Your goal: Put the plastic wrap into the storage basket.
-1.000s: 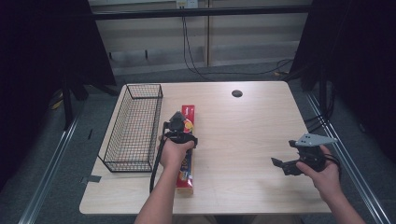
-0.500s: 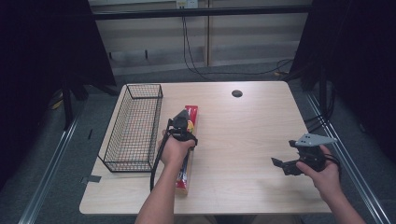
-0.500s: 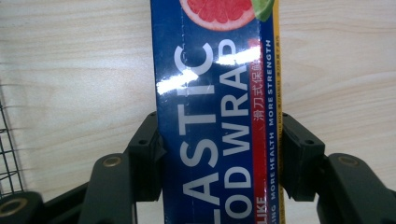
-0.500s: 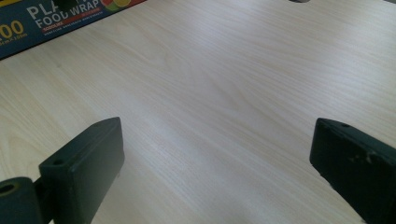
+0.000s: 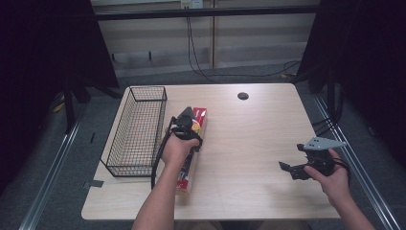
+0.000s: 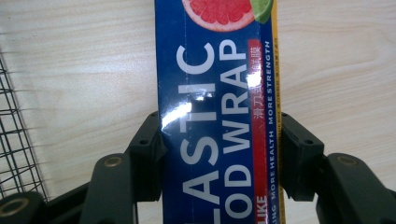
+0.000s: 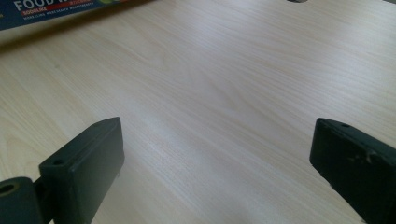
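A long plastic wrap box (image 5: 192,143) is found lying flat on the wooden table (image 5: 249,139), just beside the right-hand wall of a black wire basket (image 5: 136,129), with its far end directed toward the back of the table. The left gripper (image 6: 219,154) is positioned over the middle of the box, and its two black jaws are seen pressed against the box's long sides, blue printed face upward between them. The right gripper (image 7: 215,163) is held low over bare tabletop well apart to the right, its jaws spread wide with nothing between them.
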Demonstrator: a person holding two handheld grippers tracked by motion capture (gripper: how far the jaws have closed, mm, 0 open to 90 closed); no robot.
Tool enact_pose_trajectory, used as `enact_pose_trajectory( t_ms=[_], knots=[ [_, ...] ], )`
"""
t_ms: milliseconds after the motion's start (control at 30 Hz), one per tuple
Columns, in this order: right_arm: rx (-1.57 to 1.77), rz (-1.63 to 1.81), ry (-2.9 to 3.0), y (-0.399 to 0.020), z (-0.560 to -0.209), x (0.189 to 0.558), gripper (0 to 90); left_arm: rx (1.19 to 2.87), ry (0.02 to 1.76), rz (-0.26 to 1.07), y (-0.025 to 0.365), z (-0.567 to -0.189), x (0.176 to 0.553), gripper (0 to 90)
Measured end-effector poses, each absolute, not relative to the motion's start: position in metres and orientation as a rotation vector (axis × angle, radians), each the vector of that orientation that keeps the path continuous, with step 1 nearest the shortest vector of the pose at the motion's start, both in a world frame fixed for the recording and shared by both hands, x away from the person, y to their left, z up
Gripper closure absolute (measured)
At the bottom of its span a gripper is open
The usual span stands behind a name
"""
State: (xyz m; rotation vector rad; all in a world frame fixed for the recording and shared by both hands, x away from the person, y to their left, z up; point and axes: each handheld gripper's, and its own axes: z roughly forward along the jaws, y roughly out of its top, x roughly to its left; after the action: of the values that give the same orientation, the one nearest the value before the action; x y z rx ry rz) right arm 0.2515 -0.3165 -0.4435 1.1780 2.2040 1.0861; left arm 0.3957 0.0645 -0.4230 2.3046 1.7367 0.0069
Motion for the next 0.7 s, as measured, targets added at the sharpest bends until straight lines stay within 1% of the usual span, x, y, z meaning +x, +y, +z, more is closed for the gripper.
enact_pose_trajectory(
  t_ms=[567,700],
  knots=[
    [1.169,1.078,2.221,-0.314,-0.445,0.252,3.1,2.267,1.747,0.010,0.085,-0.391,0.398,43.7],
    [1.164,1.080,2.223,-0.313,-0.445,0.252,3.1,2.264,1.748,0.032,0.089,-0.383,0.398,43.7]
  ],
)
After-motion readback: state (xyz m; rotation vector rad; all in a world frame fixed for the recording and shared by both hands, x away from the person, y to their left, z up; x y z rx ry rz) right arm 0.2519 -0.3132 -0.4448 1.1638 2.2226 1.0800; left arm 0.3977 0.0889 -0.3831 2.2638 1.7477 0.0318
